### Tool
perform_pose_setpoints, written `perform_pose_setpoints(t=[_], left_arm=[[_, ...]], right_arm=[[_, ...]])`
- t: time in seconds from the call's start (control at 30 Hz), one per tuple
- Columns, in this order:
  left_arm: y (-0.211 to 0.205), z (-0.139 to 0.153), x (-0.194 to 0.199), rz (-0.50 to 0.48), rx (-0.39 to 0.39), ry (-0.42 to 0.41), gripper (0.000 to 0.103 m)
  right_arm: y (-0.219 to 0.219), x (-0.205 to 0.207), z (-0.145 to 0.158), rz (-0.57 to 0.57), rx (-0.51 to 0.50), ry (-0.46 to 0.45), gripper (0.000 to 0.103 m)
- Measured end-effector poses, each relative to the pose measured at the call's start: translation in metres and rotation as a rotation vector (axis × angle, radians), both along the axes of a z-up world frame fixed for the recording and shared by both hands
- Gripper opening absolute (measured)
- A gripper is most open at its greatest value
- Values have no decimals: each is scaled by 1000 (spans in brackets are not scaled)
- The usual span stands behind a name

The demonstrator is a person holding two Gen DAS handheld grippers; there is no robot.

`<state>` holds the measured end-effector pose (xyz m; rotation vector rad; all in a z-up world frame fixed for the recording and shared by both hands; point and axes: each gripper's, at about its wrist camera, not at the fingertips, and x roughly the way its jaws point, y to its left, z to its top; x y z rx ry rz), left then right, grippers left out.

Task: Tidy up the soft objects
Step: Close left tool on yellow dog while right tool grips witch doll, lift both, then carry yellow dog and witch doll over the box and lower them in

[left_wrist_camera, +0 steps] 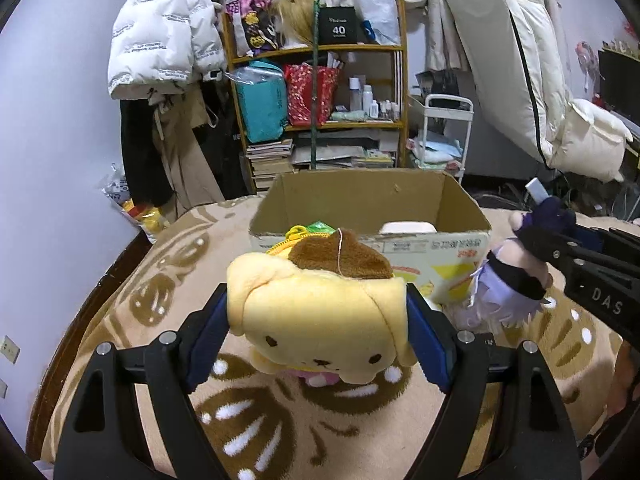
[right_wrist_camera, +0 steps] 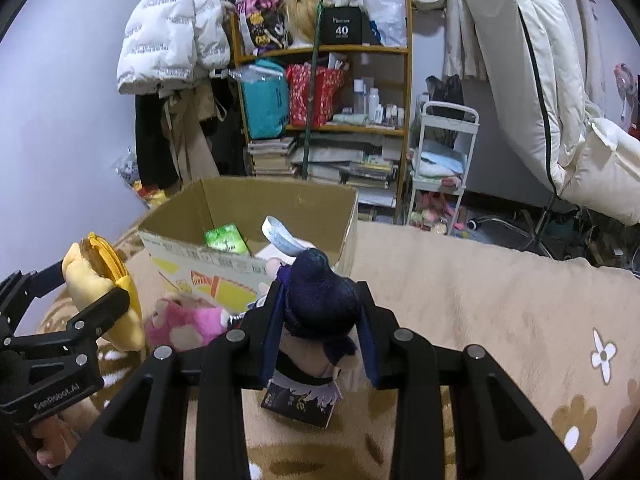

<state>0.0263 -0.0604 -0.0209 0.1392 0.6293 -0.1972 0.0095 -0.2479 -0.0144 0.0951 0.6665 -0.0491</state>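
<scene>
My left gripper (left_wrist_camera: pixel 318 320) is shut on a yellow dog plush (left_wrist_camera: pixel 320 320) with a brown cap, held above the blanket just in front of the cardboard box (left_wrist_camera: pixel 372 200). It also shows in the right wrist view (right_wrist_camera: pixel 100 280) at the left. My right gripper (right_wrist_camera: pixel 320 320) is shut on a dark-haired doll (right_wrist_camera: pixel 316 300) with a pale purple skirt, held near the box's (right_wrist_camera: pixel 248 204) front right corner. The doll shows in the left wrist view (left_wrist_camera: pixel 516 276) at the right. A pink plush (right_wrist_camera: pixel 188 320) lies on the blanket in front of the box.
The box holds a green packet (right_wrist_camera: pixel 226 240) and a white item (left_wrist_camera: pixel 406 227). A small dark box (right_wrist_camera: pixel 298 406) lies on the beige flowered blanket (right_wrist_camera: pixel 500 312). Behind stand a cluttered wooden shelf (left_wrist_camera: pixel 320 100), a white cart (right_wrist_camera: pixel 444 152) and hanging coats (left_wrist_camera: pixel 164 40).
</scene>
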Motion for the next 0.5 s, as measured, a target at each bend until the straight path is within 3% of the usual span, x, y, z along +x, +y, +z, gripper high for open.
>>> perform_pose_setpoints(t=[0.2,0.37,0.5], left_arm=[[5,7,-4,12,2,-53,81],[11,22,-11,76,0,-183,81],[13,33,-7,69,-25,-236,82]], right_arm=[[-5,-3,9,-4,18,-65,36],[-9,-3,20,11,28,-122,36],[-7,1,30,30,9,-160,36]])
